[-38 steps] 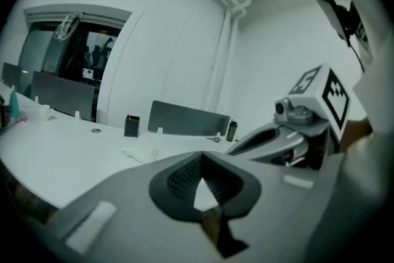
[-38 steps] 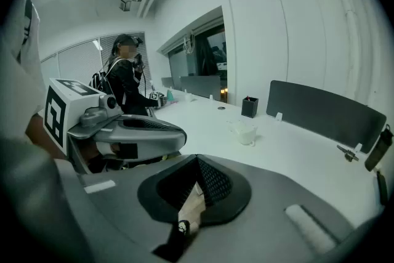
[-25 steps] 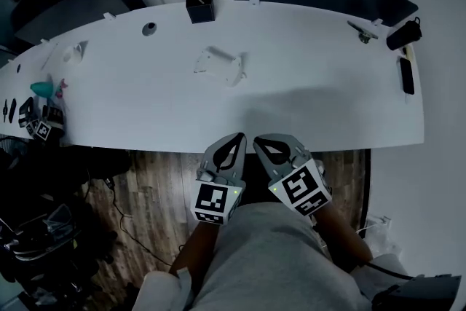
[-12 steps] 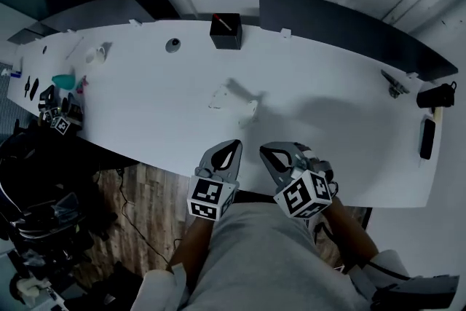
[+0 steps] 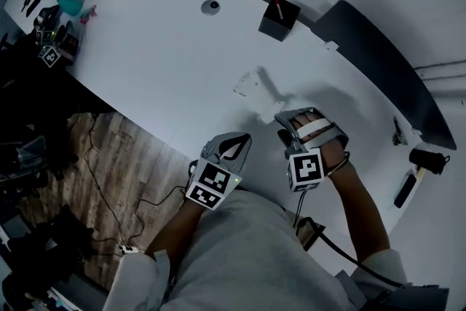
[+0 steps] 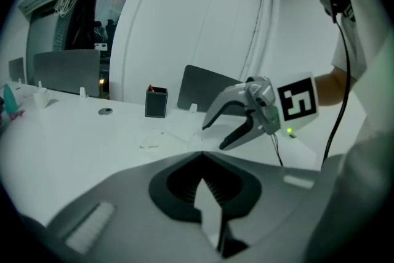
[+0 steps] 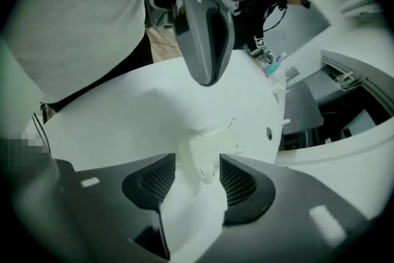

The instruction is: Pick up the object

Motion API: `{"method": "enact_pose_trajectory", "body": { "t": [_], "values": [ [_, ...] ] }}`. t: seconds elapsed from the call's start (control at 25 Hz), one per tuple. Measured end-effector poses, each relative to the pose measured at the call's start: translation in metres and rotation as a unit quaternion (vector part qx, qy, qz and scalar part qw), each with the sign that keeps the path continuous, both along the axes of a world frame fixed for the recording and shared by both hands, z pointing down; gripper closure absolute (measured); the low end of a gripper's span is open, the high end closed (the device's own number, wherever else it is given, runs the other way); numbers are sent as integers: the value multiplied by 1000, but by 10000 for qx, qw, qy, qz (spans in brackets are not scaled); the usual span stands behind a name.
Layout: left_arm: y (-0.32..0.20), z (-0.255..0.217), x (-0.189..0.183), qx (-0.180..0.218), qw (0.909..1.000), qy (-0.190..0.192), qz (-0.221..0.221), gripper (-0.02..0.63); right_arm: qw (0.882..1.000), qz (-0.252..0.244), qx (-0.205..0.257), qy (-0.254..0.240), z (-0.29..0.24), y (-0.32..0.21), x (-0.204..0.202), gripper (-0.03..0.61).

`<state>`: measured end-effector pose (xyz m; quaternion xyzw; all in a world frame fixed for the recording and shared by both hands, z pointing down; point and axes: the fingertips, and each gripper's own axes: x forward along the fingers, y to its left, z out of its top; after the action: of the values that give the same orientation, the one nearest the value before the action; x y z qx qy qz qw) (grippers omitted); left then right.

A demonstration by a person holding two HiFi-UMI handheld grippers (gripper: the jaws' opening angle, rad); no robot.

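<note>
A small white plastic object (image 5: 255, 87) lies on the white table (image 5: 160, 69). My right gripper (image 5: 286, 116) has reached out over the table to it. In the right gripper view the object (image 7: 206, 138) sits between the two dark pads (image 7: 154, 178), and the right gripper (image 7: 198, 160) is opening around it, pads not pressing. My left gripper (image 5: 237, 142) hangs at the table's near edge, shut and empty. In the left gripper view its closed tips (image 6: 201, 158) point across the table at the right gripper (image 6: 246, 114).
A black box with a red pen (image 5: 278, 17) and a round grey disc (image 5: 210, 7) stand farther back. A dark panel (image 5: 378, 54) runs along the far edge. Small items (image 5: 54, 25) crowd the left end, black tools (image 5: 419, 171) the right end. Cables lie on the wooden floor (image 5: 95, 164).
The right gripper has moved forward from the near edge to the white object, and its jaws have gone from shut to open. The head view has swung. The left gripper stays shut.
</note>
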<state>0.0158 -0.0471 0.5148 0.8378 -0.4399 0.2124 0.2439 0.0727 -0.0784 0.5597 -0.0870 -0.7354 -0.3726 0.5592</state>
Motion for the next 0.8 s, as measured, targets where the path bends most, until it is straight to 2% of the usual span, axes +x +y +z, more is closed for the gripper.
{"method": "enact_pose_trajectory", "body": {
  "t": [0.2,0.36,0.64,0.8],
  "values": [
    [0,10,-14,-102,9996,244,-130,612,9938,-788,-57,784,38,-13,-20,333],
    [0,15,-30,-142,9984,423,-344,612,9868,-1053,93,1225,62,-20,-24,337],
    [7,32,-52,-473,9941,876,-425,612,9883,-959,181,1175,57,-20,-36,374],
    [3,30,-59,-490,9918,1136,-311,612,9942,-696,392,723,33,-14,-42,377]
  ]
}}
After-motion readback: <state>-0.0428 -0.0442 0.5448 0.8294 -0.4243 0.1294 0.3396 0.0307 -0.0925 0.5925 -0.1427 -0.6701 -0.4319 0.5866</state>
